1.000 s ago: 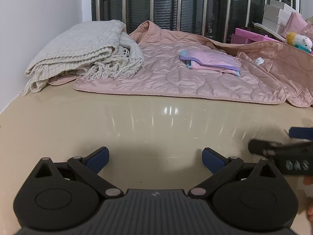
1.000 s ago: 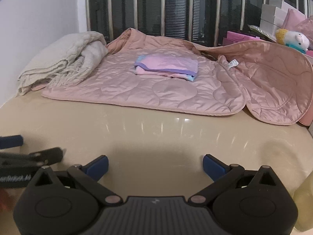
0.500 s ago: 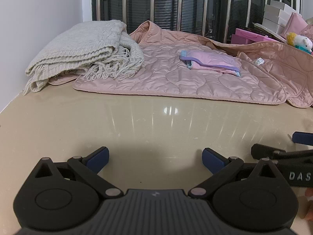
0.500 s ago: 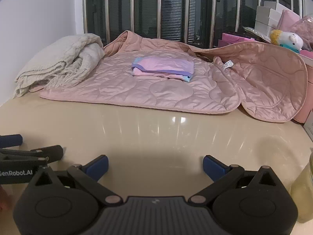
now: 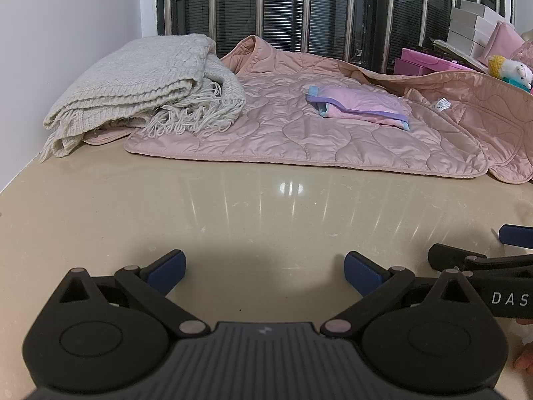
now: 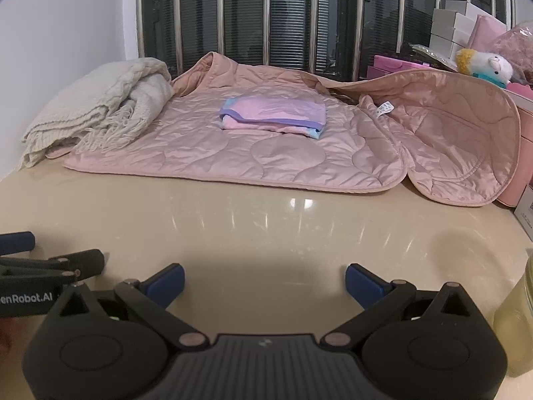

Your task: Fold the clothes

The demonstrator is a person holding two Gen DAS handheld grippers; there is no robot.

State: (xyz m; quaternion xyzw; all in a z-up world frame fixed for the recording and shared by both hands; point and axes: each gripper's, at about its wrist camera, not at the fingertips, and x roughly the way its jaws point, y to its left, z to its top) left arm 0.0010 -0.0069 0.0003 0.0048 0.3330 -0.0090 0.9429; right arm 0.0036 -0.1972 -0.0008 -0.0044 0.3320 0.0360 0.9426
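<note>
A small folded pink and purple garment [image 5: 359, 106] [image 6: 274, 116] lies on a pink quilted jacket [image 5: 299, 133] [image 6: 233, 153] spread across the far half of the beige table [image 5: 233, 220] [image 6: 283, 233]. A folded cream knitted shawl with fringe [image 5: 140, 86] [image 6: 100, 110] rests at the far left. My left gripper [image 5: 265, 271] is open over bare table near the front edge, holding nothing. My right gripper [image 6: 265, 281] is also open and empty, beside it. Each gripper shows at the edge of the other's view: the right gripper [image 5: 493, 266] and the left gripper [image 6: 43, 266].
A barred dark window [image 6: 283, 16] runs along the back. White boxes [image 6: 456, 30], pink boxes [image 5: 429, 63] and a plush toy [image 6: 483, 66] crowd the far right. A yellowish jar [image 6: 514, 326] stands by the right gripper. A white wall [image 5: 66, 33] bounds the left side.
The right gripper has drawn back and shifted slightly right, so the jacket sits farther off and the jar has come into view. The left gripper has barely moved.
</note>
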